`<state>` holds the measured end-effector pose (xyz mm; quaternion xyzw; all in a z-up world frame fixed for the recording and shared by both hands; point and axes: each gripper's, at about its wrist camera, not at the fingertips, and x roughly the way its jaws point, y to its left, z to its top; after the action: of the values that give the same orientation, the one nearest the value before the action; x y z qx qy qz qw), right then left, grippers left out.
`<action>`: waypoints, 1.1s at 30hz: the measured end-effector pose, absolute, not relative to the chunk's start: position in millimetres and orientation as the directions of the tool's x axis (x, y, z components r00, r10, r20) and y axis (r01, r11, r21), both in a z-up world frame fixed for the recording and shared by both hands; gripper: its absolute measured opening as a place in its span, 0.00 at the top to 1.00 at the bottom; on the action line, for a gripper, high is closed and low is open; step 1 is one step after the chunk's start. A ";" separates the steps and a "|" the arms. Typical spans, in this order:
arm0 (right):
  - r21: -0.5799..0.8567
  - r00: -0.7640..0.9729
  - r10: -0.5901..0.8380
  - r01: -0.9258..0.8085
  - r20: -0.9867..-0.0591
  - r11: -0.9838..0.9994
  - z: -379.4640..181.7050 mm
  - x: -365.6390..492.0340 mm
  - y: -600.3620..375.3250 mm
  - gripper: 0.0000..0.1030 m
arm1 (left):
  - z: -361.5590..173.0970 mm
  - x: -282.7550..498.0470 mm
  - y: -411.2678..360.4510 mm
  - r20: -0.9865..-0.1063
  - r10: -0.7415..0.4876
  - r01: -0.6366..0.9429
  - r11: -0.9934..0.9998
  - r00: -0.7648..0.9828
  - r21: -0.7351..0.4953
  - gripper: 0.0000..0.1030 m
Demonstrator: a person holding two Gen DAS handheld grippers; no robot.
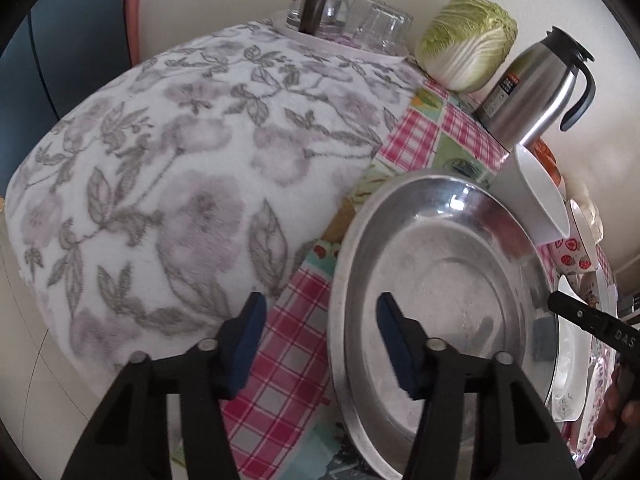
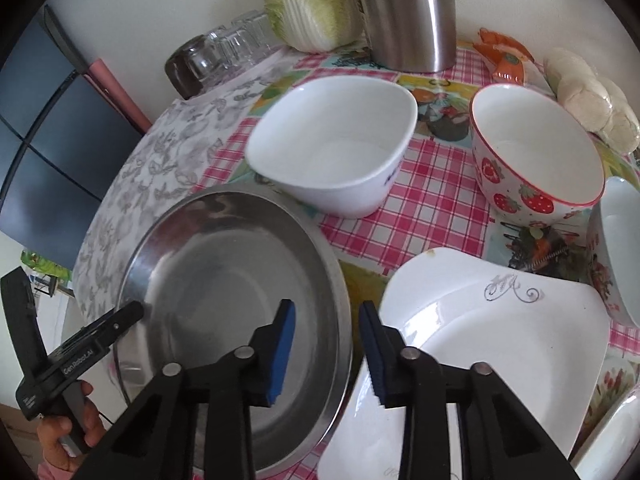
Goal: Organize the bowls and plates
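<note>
Steel plate [image 2: 224, 288]: lies flat on the counter [image 2: 432, 200], left of the white square plate [image 2: 500, 344] and in front of the white bowl [image 2: 332, 148]; strawberry bowl [image 2: 536, 156] well to the right.
Left tongs [image 1: 320, 340]: half spread, straddling the steel plate's left rim, one pad over the checked cloth, one over the dish; not pinching.
Right tongs [image 2: 326, 348]: narrower gap, straddling the right rim where steel plate and square plate meet; no pinch visible.
Key relation: each rim sits directly between a pair of pads, both hands equally near, so probably a two-sided lift.
Risk: the right tongs may catch the square plate's edge too.
</note>
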<state>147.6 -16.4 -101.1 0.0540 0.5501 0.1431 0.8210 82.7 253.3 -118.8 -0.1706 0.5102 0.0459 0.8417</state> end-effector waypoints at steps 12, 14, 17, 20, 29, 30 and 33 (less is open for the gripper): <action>0.274 0.340 0.325 -0.188 -0.883 0.943 -115.4 146.7 -18.9 0.87 | -123.5 89.6 247.6 -0.856 -0.100 -0.242 0.937 0.507 -0.253 0.82; 0.301 0.329 0.345 -0.178 -0.879 0.937 -115.3 143.6 -20.7 0.86 | -122.3 87.6 248.8 -0.852 -0.097 -0.240 0.937 0.514 -0.252 0.82; 0.317 0.331 0.366 -0.193 -0.870 0.928 -110.2 136.7 -20.7 0.86 | -117.8 81.5 252.8 -0.847 -0.105 -0.245 0.932 0.521 -0.266 0.82; 0.313 0.346 0.370 -0.211 -0.862 0.926 -102.1 127.8 -20.8 0.86 | -106.1 75.9 251.2 -0.837 -0.099 -0.247 0.931 0.537 -0.268 0.82; 0.360 0.394 0.411 -0.201 -0.822 0.911 -76.3 100.8 -43.5 0.86 | -63.8 64.9 234.7 -0.812 -0.094 -0.207 0.944 0.576 -0.256 0.82; 0.365 0.398 0.414 -0.195 -0.819 0.910 -74.0 98.2 -46.8 0.86 | -58.4 65.1 231.1 -0.808 -0.093 -0.200 0.946 0.582 -0.254 0.82; 0.382 0.403 0.414 -0.161 -0.816 0.910 -71.2 91.4 -59.2 0.86 | -43.4 66.1 216.6 -0.798 -0.104 -0.173 0.952 0.593 -0.253 0.82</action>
<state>91.4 -59.2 -71.2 0.1222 0.5180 0.1734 0.8287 66.1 216.6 -43.4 -0.1538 0.4505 0.0198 0.8792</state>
